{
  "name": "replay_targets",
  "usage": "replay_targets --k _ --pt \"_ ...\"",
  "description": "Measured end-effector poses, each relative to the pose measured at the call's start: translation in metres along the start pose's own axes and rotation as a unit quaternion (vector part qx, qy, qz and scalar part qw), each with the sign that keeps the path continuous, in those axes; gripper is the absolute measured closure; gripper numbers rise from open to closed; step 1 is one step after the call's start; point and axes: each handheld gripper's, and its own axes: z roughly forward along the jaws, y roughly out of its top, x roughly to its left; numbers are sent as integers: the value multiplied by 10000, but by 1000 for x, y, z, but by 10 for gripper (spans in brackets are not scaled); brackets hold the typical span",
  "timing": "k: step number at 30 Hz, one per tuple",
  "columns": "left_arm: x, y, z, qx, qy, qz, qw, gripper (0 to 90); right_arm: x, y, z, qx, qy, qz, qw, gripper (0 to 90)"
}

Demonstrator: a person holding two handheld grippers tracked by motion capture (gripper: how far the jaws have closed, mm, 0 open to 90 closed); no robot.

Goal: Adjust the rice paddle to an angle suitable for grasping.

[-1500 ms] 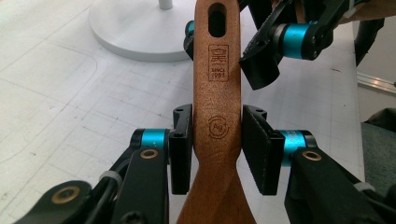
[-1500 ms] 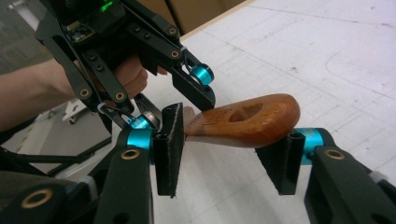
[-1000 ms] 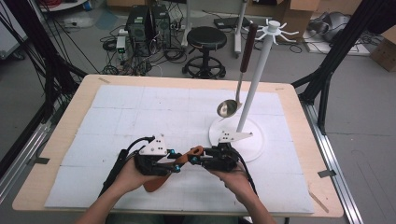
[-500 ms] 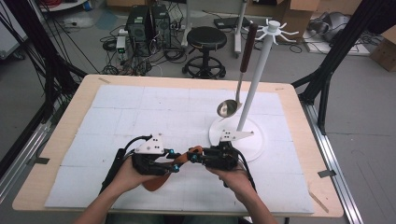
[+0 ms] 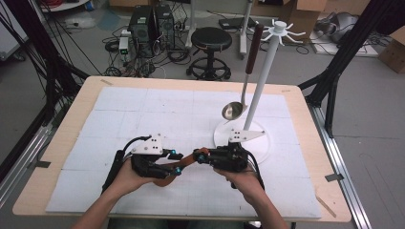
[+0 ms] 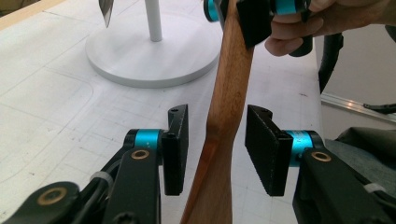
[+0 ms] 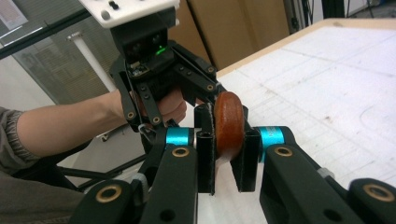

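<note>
Wooden spoon (image 6: 228, 107) lifted off table, handle end pinched by right gripper (image 7: 227, 140); left gripper (image 6: 217, 140) spread around handle. Hanging on rack (image 5: 260, 86) remains.

High view: camera stood above the person's edge of the table (image 5: 57, 157), facing forward and down; took in the whole tabletop, the white stand (image 5: 260, 86) and the floor beyond. Farthest of the three.

Left gripper view: camera rode low on the left gripper (image 6: 217, 142), looked along its jaws across the tabletop toward the stand's base (image 6: 154, 58); very near. The right gripper (image 6: 252, 16) crossed its top edge.

Right gripper view: camera rode on the right gripper (image 7: 227, 149), faced back toward the left gripper (image 7: 154, 70); very near.

Shared by all three: the wooden handle (image 5: 184, 167) (image 6: 229, 107) (image 7: 227, 126) and the table surface.
</note>
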Motion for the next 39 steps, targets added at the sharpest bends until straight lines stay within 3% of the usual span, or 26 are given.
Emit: replay_targets --k 10,20,29,35,39 --pt "0 0 1 -13 -118 -19 9999 586 11 23 -4 44 -36 -422 9991 826" --pt "-2 -1 5 22 -324 -34 9995 589 21 38 -1 142 -18 -698 9975 827" --pt "-2 -3 10 170 -505 35 9986 662 28 48 4 260 30 -933 9953 826" --pt "-2 -4 11 252 -623 87 9977 735 31 48 6 242 68 -949 9952 824" --pt "-2 -5 11 296 -705 236 9968 776 30 48 7 262 138 -941 9951 814"
